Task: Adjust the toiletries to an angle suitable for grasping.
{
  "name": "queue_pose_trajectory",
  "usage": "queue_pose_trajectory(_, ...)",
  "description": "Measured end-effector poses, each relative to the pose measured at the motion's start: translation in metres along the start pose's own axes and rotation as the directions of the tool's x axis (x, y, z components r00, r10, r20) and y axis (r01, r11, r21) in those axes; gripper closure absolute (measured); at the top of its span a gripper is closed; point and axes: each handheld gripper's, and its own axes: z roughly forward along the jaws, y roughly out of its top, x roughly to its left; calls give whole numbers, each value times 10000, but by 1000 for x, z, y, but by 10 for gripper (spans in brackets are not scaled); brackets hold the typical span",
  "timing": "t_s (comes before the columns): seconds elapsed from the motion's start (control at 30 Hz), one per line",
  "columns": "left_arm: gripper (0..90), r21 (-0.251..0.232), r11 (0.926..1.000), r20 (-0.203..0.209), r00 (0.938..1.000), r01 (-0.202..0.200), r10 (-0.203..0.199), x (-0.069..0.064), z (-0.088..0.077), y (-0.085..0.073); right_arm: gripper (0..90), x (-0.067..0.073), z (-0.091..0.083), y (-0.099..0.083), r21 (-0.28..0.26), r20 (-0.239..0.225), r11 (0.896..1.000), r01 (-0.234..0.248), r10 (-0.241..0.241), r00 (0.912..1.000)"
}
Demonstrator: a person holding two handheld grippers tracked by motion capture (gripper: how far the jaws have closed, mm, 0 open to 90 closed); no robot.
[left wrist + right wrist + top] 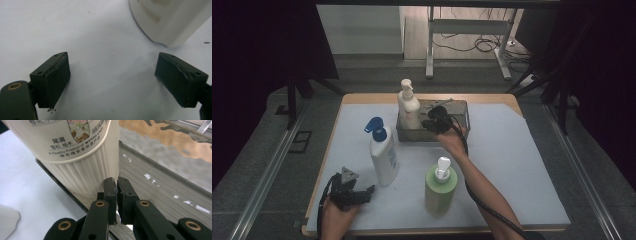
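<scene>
A cream pump bottle (pixel 408 107) stands upright at the left end of a grey metal tray (pixel 460 107) at the back of the table. My right gripper (pixel 429 123) reaches into the tray just right of that bottle. In the right gripper view its jaws (pixel 116 181) are shut with nothing between them, beside the bottle's ribbed base (pixel 82 175) and over the tray floor (pixel 155 187). My left gripper (pixel 368 193) rests near the front left edge, open and empty (pixel 113 58). The base of a white bottle (pixel 170 20) lies ahead of it.
A white bottle with a blue trigger top (pixel 383 157) stands left of centre. Near the front, under my right forearm's left side, stands a green bottle with a white pump (pixel 441 187). A pale mat (pixel 522 165) covers the table.
</scene>
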Motion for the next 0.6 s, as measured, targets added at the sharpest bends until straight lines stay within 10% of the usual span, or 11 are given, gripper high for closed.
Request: queue_pose_trajectory(0.6,127,-1,10000,0,10000,-2,2,0,0,0,854,16,3,7,-117,-602,9997,230,-237,9979)
